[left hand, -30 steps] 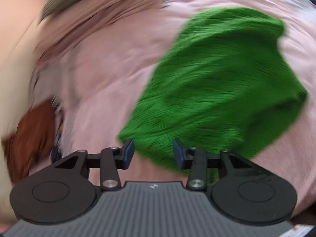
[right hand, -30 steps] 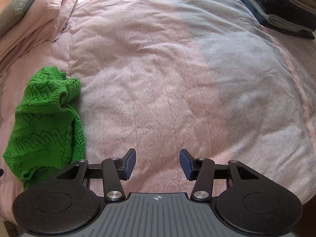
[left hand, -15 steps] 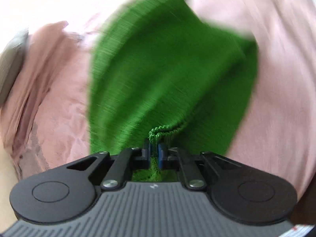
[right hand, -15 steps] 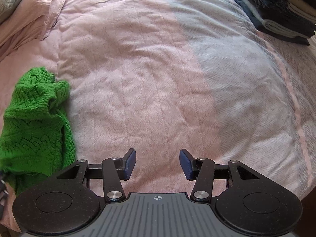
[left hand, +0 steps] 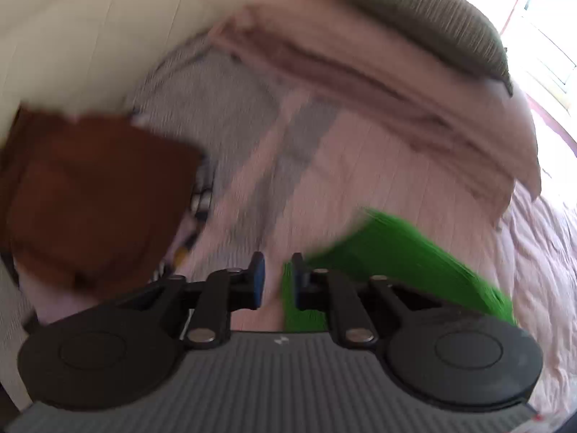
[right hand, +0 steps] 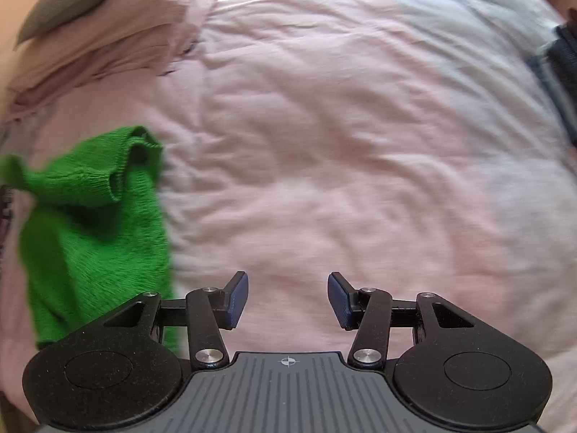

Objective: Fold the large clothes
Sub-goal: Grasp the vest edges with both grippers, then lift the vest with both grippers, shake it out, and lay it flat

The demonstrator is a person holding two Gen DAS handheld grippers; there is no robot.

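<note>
A green knit sweater [left hand: 404, 252] lies bunched on the pink bedspread [right hand: 324, 144]. In the left wrist view, which is blurred by motion, it sits to the right of my left gripper [left hand: 277, 281]. The jaws are opening; a strip of green knit lies against the inner side of the right pad, and pink bedding shows through the rest of the gap, so nothing is pinched. My right gripper [right hand: 287, 299] stands open over bare bedspread with nothing between its fingers. The sweater [right hand: 97, 223] is to its left, one edge drawn out toward the left border.
A brown folded item [left hand: 97, 198] lies at the left near a cream wall [left hand: 90, 18]. A grey-green ribbed pillow [left hand: 425, 14] rests on a rumpled pink sheet at the bed's head. Dark folded clothes [right hand: 566, 57] sit at the right edge.
My left gripper shut on the sweater's ribbed edge, then swung and rolled hard; its jaws now stand apart. The right gripper shifted over the bed, and the sweater looks pulled and stretched.
</note>
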